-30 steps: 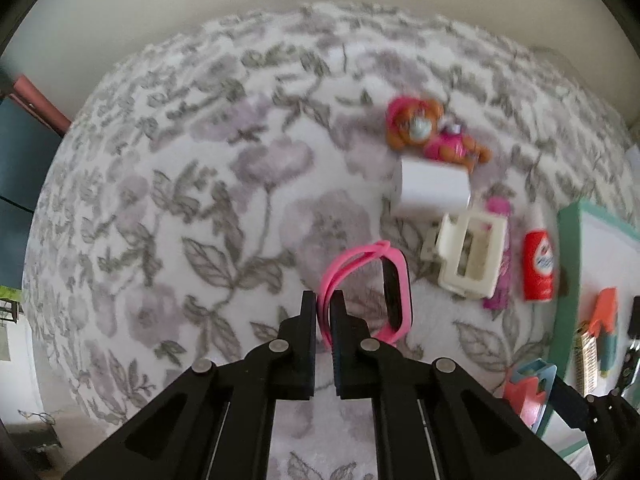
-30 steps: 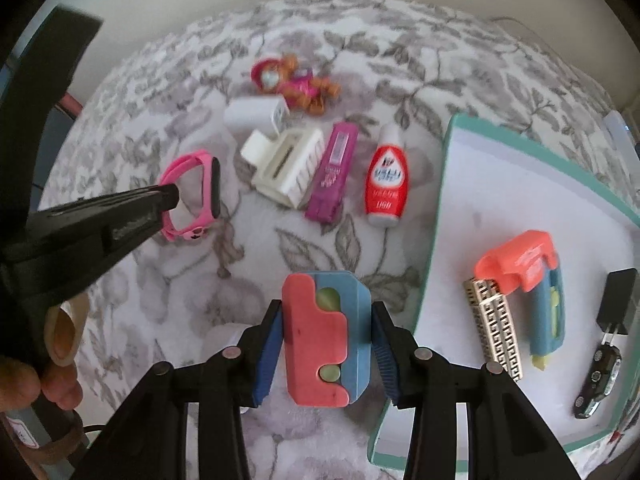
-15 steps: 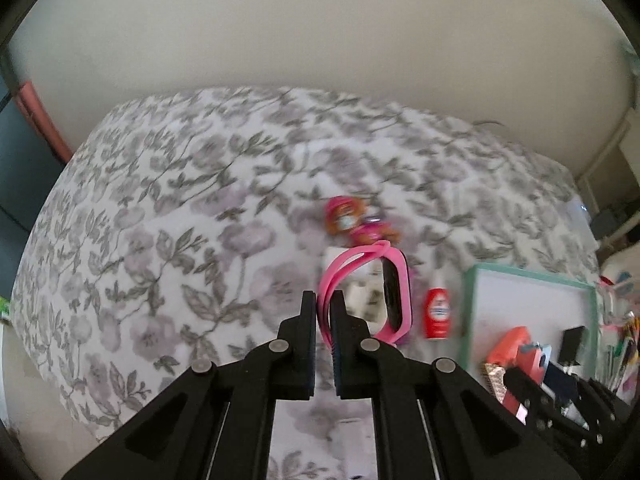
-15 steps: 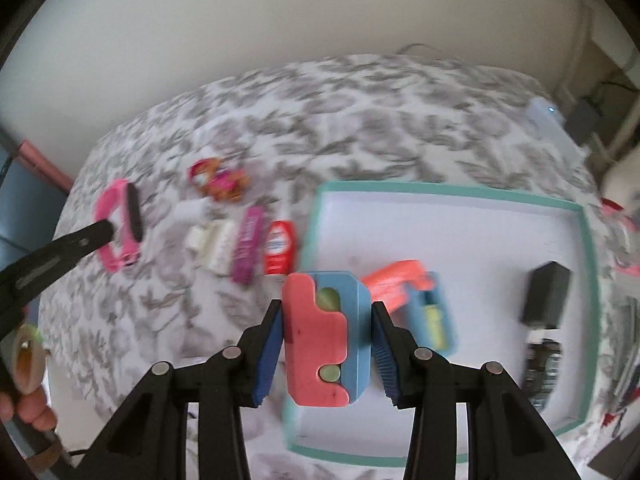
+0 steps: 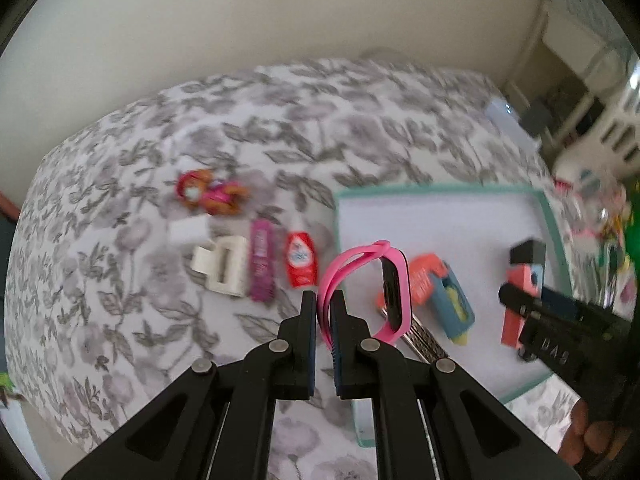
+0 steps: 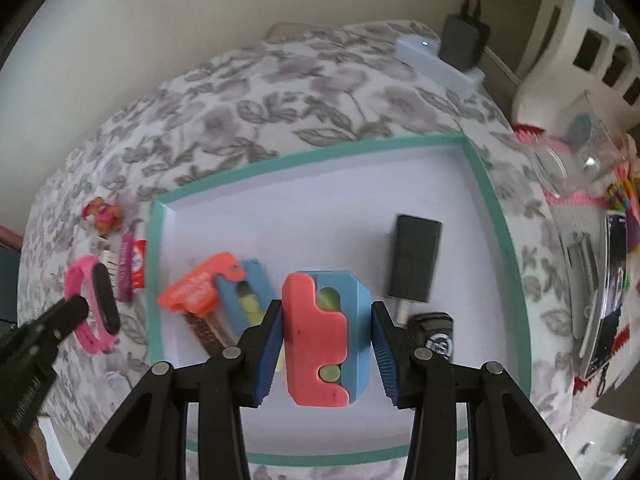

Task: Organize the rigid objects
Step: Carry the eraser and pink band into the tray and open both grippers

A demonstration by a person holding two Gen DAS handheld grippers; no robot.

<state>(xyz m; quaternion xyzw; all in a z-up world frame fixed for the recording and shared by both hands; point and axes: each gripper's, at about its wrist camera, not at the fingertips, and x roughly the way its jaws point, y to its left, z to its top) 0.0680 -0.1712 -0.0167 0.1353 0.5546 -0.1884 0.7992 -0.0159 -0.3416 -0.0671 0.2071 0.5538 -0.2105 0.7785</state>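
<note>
Both grippers moved over tray (image 6: 496, 216); L gripper (image 5: 323, 308) pinches pink smartwatch (image 5: 394, 288), R gripper (image 6: 327, 330) clamps red-blue block (image 6: 326, 336); thin strap grip, may slip out.

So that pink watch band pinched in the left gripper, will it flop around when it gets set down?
Probably a little. The pink watch band looks like thin, soft strap, held by the left gripper at one edge only. Its loop keeps shape, so it seems springy, light, and unlikely to roll.

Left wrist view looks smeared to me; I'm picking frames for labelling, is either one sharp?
Left wrist view: motion blur smears the bedspread and red bottle; only the tongs stay crisp. Right wrist view: sharper, tray edges clear, fisheye bending throughout.
</note>
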